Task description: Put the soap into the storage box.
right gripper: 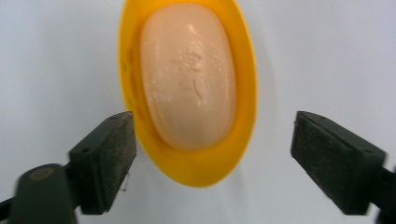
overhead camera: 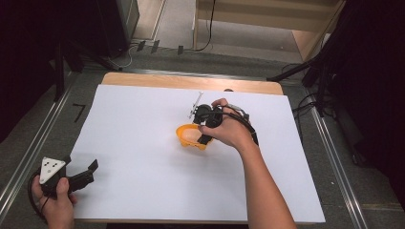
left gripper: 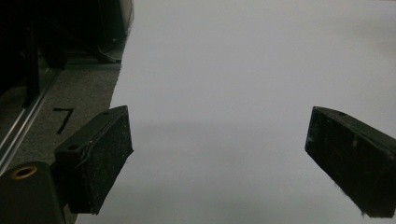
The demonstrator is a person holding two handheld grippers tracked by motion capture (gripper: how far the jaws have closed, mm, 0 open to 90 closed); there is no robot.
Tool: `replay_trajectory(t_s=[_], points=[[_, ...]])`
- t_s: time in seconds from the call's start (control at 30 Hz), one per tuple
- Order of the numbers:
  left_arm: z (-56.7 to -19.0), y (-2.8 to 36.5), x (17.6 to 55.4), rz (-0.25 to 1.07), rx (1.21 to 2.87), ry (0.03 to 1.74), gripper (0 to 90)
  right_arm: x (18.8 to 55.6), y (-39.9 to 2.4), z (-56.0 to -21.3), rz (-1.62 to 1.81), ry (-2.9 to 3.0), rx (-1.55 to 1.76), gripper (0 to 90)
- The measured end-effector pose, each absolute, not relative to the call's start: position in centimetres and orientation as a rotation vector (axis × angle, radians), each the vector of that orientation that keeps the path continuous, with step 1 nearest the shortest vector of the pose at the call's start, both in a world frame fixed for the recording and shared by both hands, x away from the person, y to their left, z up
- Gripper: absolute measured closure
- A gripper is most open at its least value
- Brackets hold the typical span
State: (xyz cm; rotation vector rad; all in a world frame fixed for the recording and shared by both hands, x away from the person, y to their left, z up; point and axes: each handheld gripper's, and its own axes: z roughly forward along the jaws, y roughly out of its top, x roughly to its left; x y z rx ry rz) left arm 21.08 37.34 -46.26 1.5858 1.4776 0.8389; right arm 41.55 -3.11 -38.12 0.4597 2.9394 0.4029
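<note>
A yellow oval soap dish [right gripper: 187, 175] lies on the white sheet [overhead camera: 143, 124], a little right of the middle, and holds a pale peach bar of soap [right gripper: 189, 79]. My right gripper [right gripper: 212, 135] hovers over the dish's near end with its jaws apart. The left pad sits close beside the rim and the right pad stands well clear of it. In the high view the dish [overhead camera: 185, 136] shows just left of the right hand. My left gripper [overhead camera: 81, 166] rests at the sheet's front left corner, open, with nothing between its fingers [left gripper: 98, 158].
The white sheet covers a wooden table whose far edge [overhead camera: 191, 82] shows bare. Grey floor with metal rails [overhead camera: 28, 143] runs along both sides, and a "7" mark [left gripper: 63, 119] is on the floor at left. Dark stands and cables [overhead camera: 315, 81] are at the back right.
</note>
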Motion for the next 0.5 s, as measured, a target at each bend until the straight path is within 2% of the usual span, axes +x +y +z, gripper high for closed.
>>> replay_trajectory(t_s=[0.1, 0.13, 0.2, 0.5], points=[[-46.3, 37.3, 21.1, 0.84, 1.587, 1.479, 7.8, 41.3, -3.7, -38.1, 0.423, 2.923, 0.493, 12.4], [-46.3, 37.3, 21.1, 0.841, 1.587, 1.479, 7.8, 41.2, -4.4, -38.1, 0.448, 2.918, 0.537, 6.4], [-46.3, 37.3, 21.1, 0.842, 1.588, 1.479, 7.7, 41.1, -4.9, -38.2, 0.453, 2.914, 0.571, 0.2], [-46.3, 37.3, 21.1, 0.845, 1.59, 1.479, 7.7, 40.4, -7.7, -38.7, 0.518, 2.887, 0.667, 0.0]])
